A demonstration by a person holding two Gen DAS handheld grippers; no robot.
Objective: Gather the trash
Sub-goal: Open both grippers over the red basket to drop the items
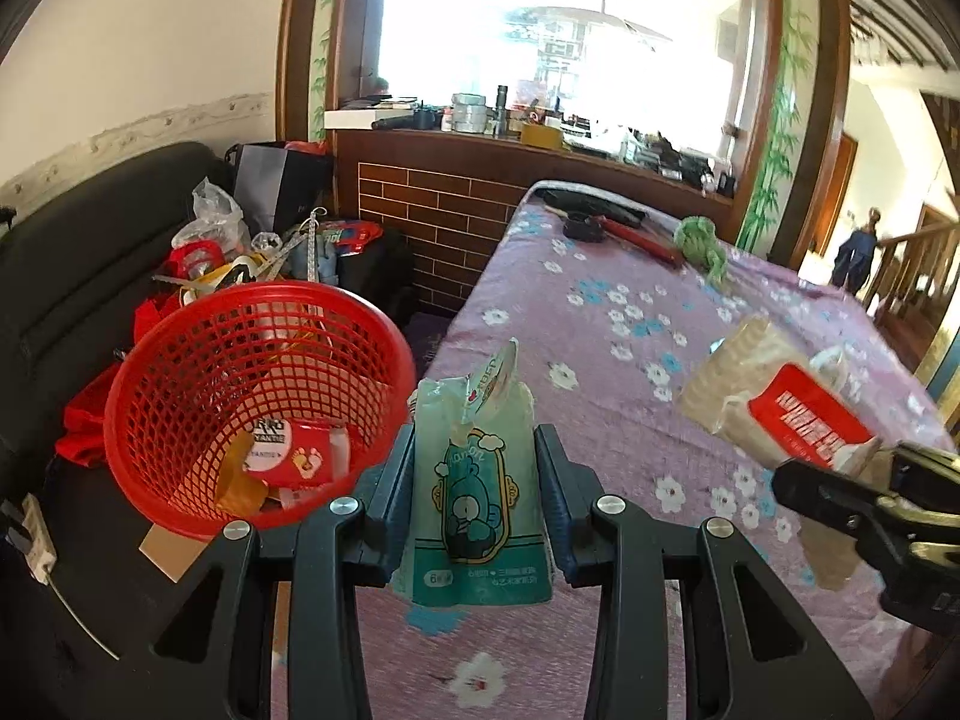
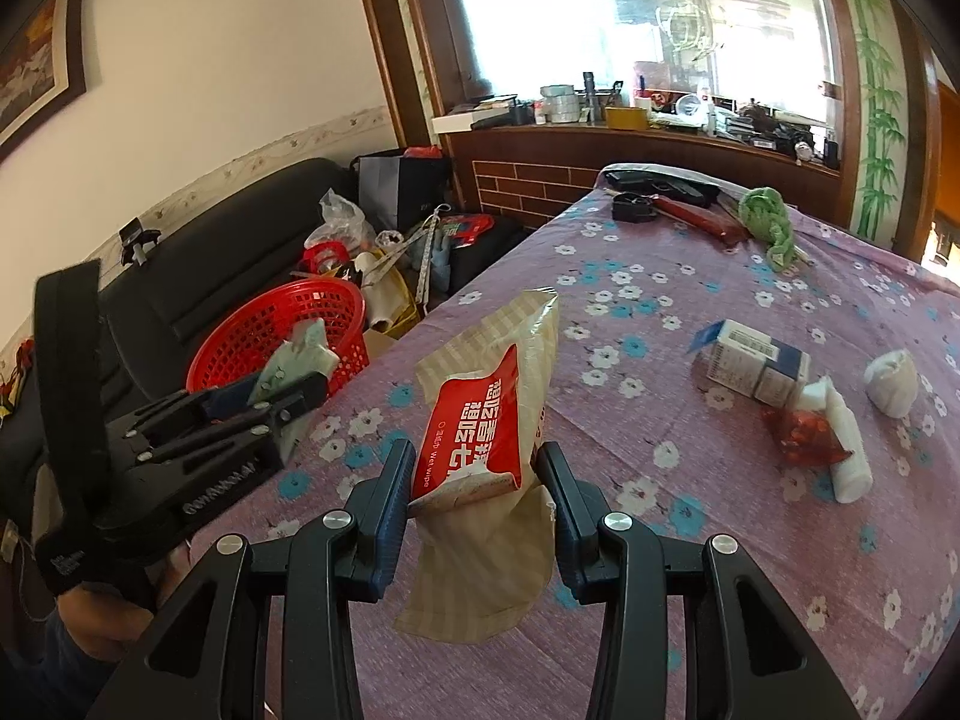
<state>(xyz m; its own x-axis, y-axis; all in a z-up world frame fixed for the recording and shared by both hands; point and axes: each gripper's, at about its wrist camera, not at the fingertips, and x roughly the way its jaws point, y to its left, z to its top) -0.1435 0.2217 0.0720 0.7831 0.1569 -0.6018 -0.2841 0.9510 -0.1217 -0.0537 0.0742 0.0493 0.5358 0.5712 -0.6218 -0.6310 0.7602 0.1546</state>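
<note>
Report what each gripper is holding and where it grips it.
Left gripper: teal pouch, clamped across its middle. Right gripper: red-and-beige wet wipe pack, clamped across its lower middle.

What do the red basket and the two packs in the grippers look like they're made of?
Red basket: likely moulded plastic, with an open lattice wall and a slightly glossy rim. Teal pack: thin, translucent plastic film, crinkled and torn open at the top. Wipes pack: soft plastic film, beige with a red printed label, creased and limp, so probably near empty.

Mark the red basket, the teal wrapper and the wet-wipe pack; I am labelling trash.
red basket [image 1: 180, 324], left wrist view, rim.
teal wrapper [image 1: 477, 498], left wrist view, printed front.
wet-wipe pack [image 2: 474, 420], right wrist view, red label.
</note>
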